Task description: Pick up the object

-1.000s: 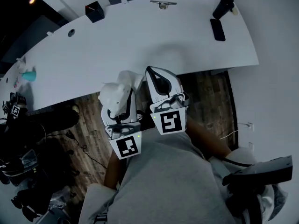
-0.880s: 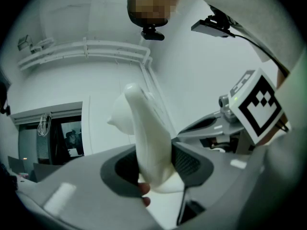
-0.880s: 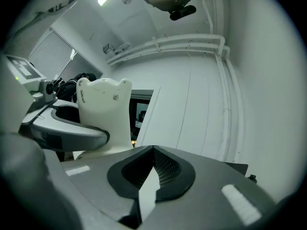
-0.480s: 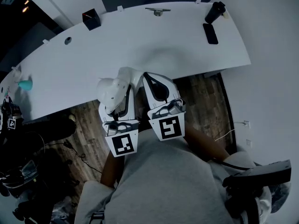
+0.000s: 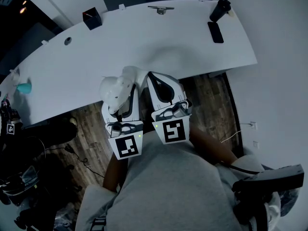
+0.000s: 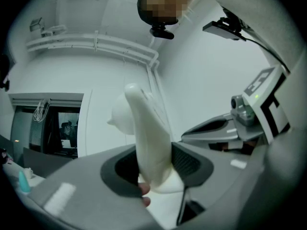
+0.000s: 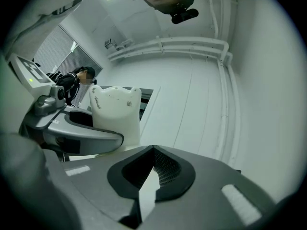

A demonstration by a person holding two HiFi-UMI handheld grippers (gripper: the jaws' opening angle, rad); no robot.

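Note:
A white, smooth plastic object [image 6: 146, 138] stands between the jaws of my left gripper [image 6: 156, 171], which is shut on its lower part. In the head view that object [image 5: 111, 91] shows as a pale rounded lump at the tip of the left gripper [image 5: 126, 94], held close to the person's body over the wood floor. My right gripper [image 5: 152, 77] lies right beside it, shut with nothing between its jaws [image 7: 152, 169]. In the right gripper view the white object [image 7: 115, 114] rises out of the left gripper [image 7: 72, 131] at the left.
A long curved white table [image 5: 144, 47] runs across the far side. On it are a black box [image 5: 91, 18], a metal piece [image 5: 161, 9], a dark phone [image 5: 215, 32], a black bottle-like thing [image 5: 220, 9] and a teal item [image 5: 24, 87]. Dark cables and gear [image 5: 29, 172] lie at the left.
Both grippers keep their pose side by side near the body. The head view has shifted a little, so the table sits slightly higher in the picture.

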